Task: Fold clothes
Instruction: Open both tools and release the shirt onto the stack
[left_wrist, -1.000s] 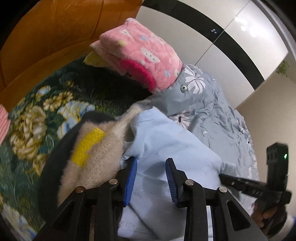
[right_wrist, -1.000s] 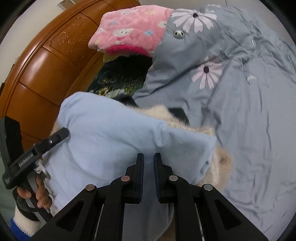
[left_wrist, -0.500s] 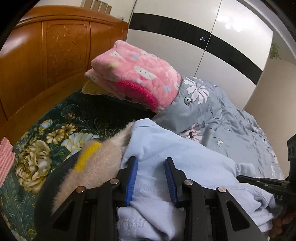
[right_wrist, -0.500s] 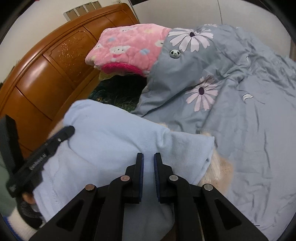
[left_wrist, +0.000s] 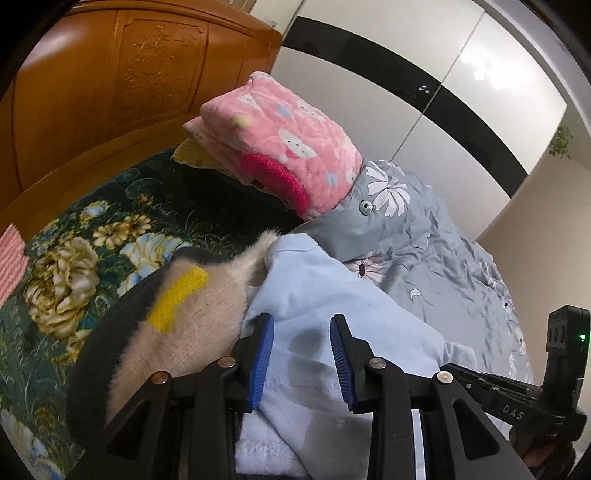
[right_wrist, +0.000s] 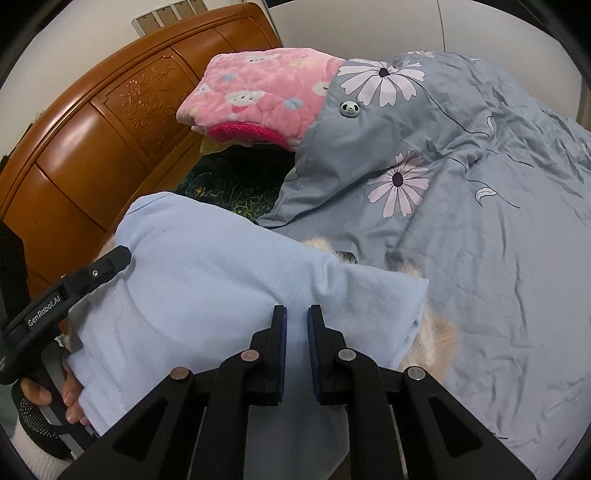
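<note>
— Well, how far along with the folding?

— Roughly midway, at a guess. Looks doubled over at least once, going by the blue top (left_wrist: 332, 295): straight edge, several layers at the near hem.

— Lying where?

— Spread over a fuzzy sweater (left_wrist: 192, 314) on the bed, between the green floral cover (left_wrist: 74, 277) and the grey quilt (right_wrist: 480, 184), short of the pink blanket (left_wrist: 295, 147) by the headboard.

— Held at all?

— Yes, from both sides. Pinches a thin layer in the right claw (right_wrist: 296, 332), nearly closed. Grips a thick bunch of hem in the left claw (left_wrist: 301, 354), pads set wider and just easing apart, cloth between them.

— And left to do?

— Probably one more fold, or a tidy set-down and smoothing. Then on to the sweater underneath, not folded as far as can be seen. Cannot tell about further clothes beyond these views.
</note>
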